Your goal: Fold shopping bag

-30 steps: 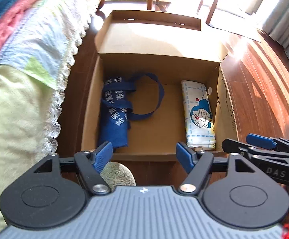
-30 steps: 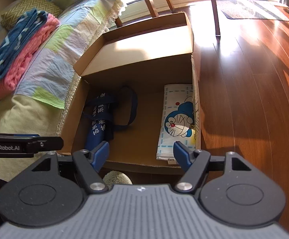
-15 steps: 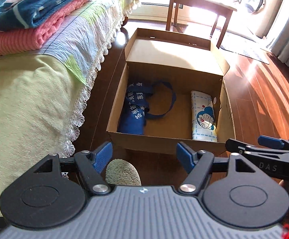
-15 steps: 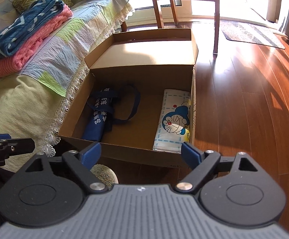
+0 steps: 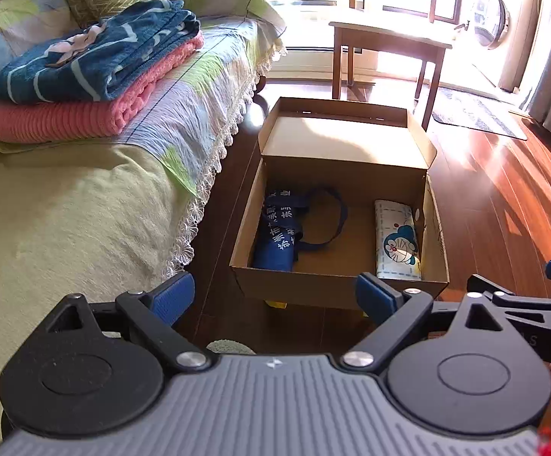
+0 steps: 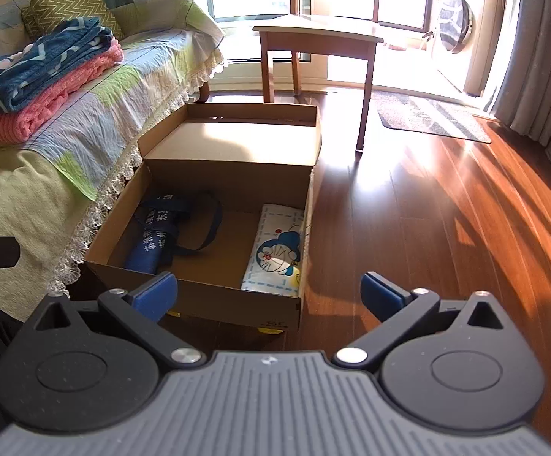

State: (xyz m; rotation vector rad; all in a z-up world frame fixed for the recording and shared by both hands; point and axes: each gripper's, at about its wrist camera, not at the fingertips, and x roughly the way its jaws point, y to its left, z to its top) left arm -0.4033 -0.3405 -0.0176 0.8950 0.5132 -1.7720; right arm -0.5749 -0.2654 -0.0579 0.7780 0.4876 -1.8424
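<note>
An open cardboard box (image 5: 336, 285) (image 6: 199, 296) stands on the wooden floor beside a bed. Inside it on the left lies a folded dark blue shopping bag (image 5: 277, 233) (image 6: 154, 243) with white characters and a loose handle loop. On the right lies a folded white bag with a blue cartoon cat (image 5: 397, 243) (image 6: 277, 254). My left gripper (image 5: 275, 298) is open and empty, held back from the box's near wall. My right gripper (image 6: 268, 292) is open and empty too, above the near wall. The right gripper's tip (image 5: 522, 300) shows at the left view's right edge.
A bed with a patchwork cover (image 5: 85, 197) (image 6: 28, 174) runs along the left, with folded blue and pink blankets (image 5: 93, 76) (image 6: 36, 76) on it. A wooden table (image 5: 389, 49) (image 6: 317, 49) stands behind the box. A mat (image 6: 427, 117) lies by the window.
Both grippers have pulled back and up from the box, so it looks smaller and more of the room shows. Both pairs of fingers have spread wider.
</note>
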